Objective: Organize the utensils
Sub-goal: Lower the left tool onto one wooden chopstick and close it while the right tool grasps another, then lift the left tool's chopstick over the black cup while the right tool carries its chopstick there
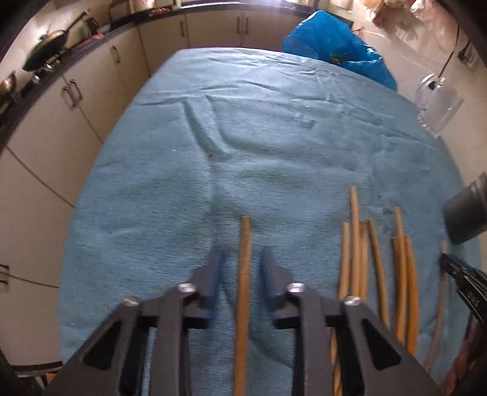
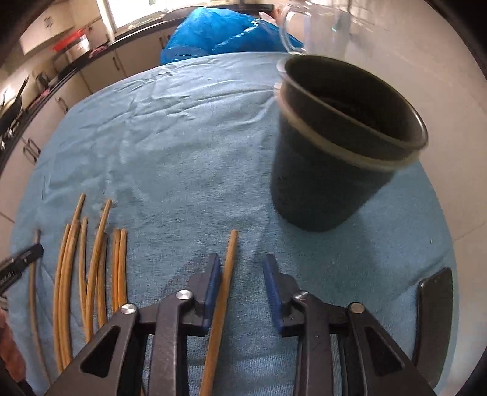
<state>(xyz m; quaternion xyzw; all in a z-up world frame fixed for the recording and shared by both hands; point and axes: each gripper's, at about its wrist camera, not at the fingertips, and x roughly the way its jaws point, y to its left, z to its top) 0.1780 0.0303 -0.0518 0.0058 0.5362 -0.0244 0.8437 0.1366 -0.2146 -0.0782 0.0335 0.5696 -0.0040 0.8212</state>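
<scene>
My left gripper (image 1: pixel 242 259) is open, its blue pads either side of a single wooden chopstick (image 1: pixel 243 292) that lies on the blue towel (image 1: pixel 258 137). Several more chopsticks (image 1: pixel 377 268) lie side by side to its right. My right gripper (image 2: pixel 242 268) is open too, over another lone chopstick (image 2: pixel 223 292) close to its left pad. The bundle of chopsticks (image 2: pixel 88 268) lies to its left. A dark cup (image 2: pixel 341 143) with a divider inside stands ahead on the right; its edge shows in the left wrist view (image 1: pixel 465 219).
A clear glass jug (image 1: pixel 436 103) stands at the towel's far right; it also shows in the right wrist view (image 2: pixel 316 27). A blue plastic bag (image 2: pixel 225 33) lies at the far edge. A dark flat object (image 2: pixel 432 323) lies at the right. Kitchen cabinets (image 1: pixel 70 121) run along the left.
</scene>
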